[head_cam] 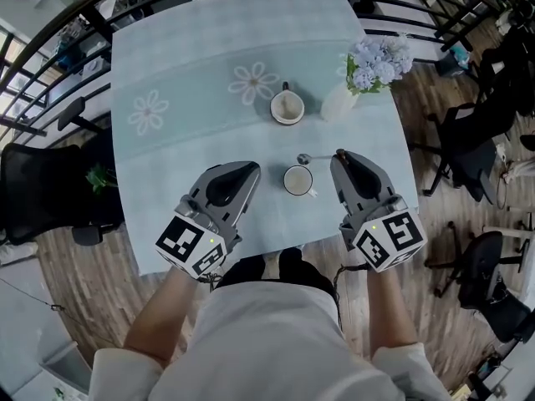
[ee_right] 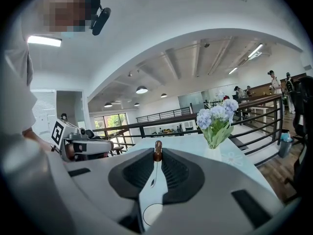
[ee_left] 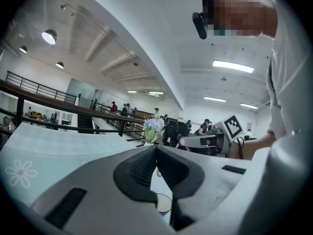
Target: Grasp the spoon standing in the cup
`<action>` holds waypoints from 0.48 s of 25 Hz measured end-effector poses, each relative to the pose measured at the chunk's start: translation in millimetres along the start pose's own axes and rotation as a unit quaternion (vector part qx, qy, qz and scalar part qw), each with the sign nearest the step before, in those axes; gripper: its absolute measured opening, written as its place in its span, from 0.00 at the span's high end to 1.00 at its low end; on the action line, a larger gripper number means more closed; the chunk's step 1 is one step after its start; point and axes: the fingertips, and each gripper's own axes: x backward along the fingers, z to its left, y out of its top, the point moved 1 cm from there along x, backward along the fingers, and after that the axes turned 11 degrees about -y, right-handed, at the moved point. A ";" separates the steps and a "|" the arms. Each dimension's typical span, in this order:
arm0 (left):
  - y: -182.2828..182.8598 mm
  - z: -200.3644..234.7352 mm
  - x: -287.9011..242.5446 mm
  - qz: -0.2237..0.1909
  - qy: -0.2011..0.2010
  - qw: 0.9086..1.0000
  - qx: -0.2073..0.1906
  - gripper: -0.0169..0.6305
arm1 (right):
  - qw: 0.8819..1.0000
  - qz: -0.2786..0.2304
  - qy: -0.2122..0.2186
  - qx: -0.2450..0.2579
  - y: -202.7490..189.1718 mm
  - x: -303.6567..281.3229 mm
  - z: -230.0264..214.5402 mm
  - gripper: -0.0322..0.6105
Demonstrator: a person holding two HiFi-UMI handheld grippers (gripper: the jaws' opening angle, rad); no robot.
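A white cup [head_cam: 298, 180] stands on the pale blue tablecloth between my two grippers, and nothing stands in it. My right gripper [head_cam: 340, 154] is shut on the brown handle end of the spoon [head_cam: 311, 158], whose bowl points left just beyond the cup. In the right gripper view, the gripper [ee_right: 158, 153] pinches the brown tip and the thin spoon [ee_right: 153, 174] hangs down over the cup [ee_right: 152, 213]. To the left of the cup, my left gripper [head_cam: 252, 168] is shut with nothing in it. In the left gripper view, its tips [ee_left: 156, 149] meet above the cup rim [ee_left: 164, 202].
A second white cup [head_cam: 287, 107] stands farther back. Beside it at the right is a white vase [head_cam: 337, 104] of blue flowers [ee_right: 215, 119]. The table's right edge [head_cam: 403, 153] is close to my right gripper. Black chairs and railings surround the table.
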 end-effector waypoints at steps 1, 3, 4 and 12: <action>3.3 0.4 -0.1 -0.002 0.000 1.000 -0.002 0.94 | 1.000 -0.003 -0.001 0.000 3.6 0.5 -0.3 0.86; 9.7 1.0 0.0 -0.006 0.000 1.000 -0.006 0.94 | 1.000 -0.009 -0.002 0.001 11.7 1.3 -0.4 0.86; 12.7 1.1 0.0 -0.007 0.000 1.000 -0.008 0.94 | 1.000 -0.012 -0.002 0.003 16.0 1.8 -0.1 0.86; 31.7 -0.9 0.5 -0.020 0.001 1.000 -0.021 0.94 | 0.999 -0.035 0.003 0.009 40.5 8.6 3.4 0.86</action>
